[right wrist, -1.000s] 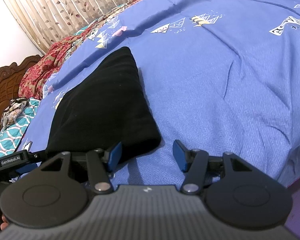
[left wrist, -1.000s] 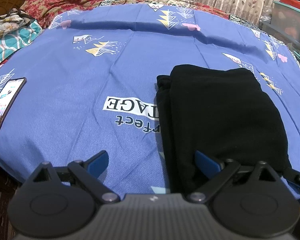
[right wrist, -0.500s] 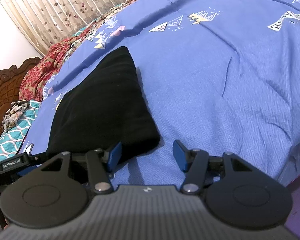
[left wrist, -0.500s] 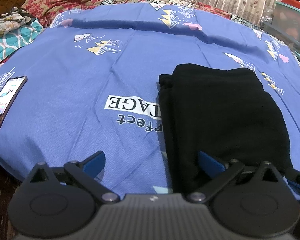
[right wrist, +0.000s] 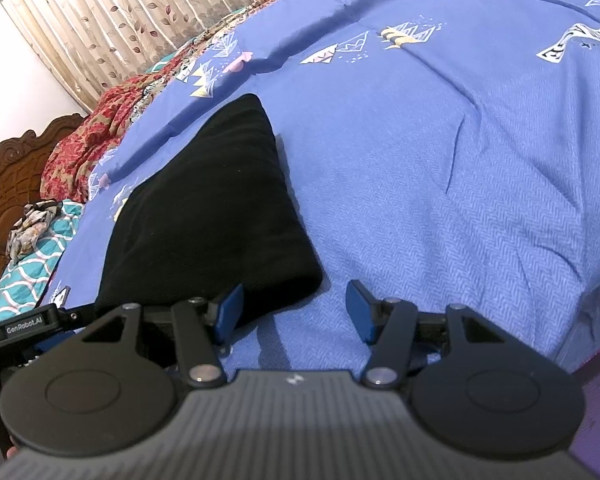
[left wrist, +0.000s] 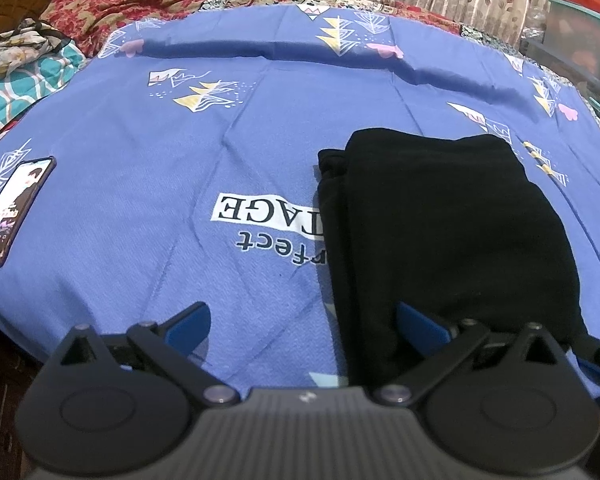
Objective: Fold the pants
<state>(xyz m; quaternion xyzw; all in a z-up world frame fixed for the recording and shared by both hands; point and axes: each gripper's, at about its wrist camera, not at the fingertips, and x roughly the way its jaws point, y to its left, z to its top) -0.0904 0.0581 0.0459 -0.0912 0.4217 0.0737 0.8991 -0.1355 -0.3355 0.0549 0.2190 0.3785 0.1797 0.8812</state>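
The black pants (left wrist: 440, 216) lie folded into a compact rectangle on the blue bedsheet (left wrist: 220, 152). In the right wrist view the pants (right wrist: 212, 208) reach away to the upper left. My left gripper (left wrist: 304, 320) is open and empty at the near edge of the bed, its right finger over the pants' near left corner. My right gripper (right wrist: 296, 308) is open and empty, its left finger at the pants' near right corner.
A phone (left wrist: 12, 208) with a lit screen lies on the sheet at far left. Red and teal bedding (left wrist: 112, 4) is piled at the head of the bed. Curtains (right wrist: 120, 12) and plastic storage boxes (left wrist: 580, 40) stand beyond. The other gripper (right wrist: 20, 324) shows at lower left.
Both grippers have drawn back slightly toward the near edge of the bed. They stay open, and the pants have not moved.
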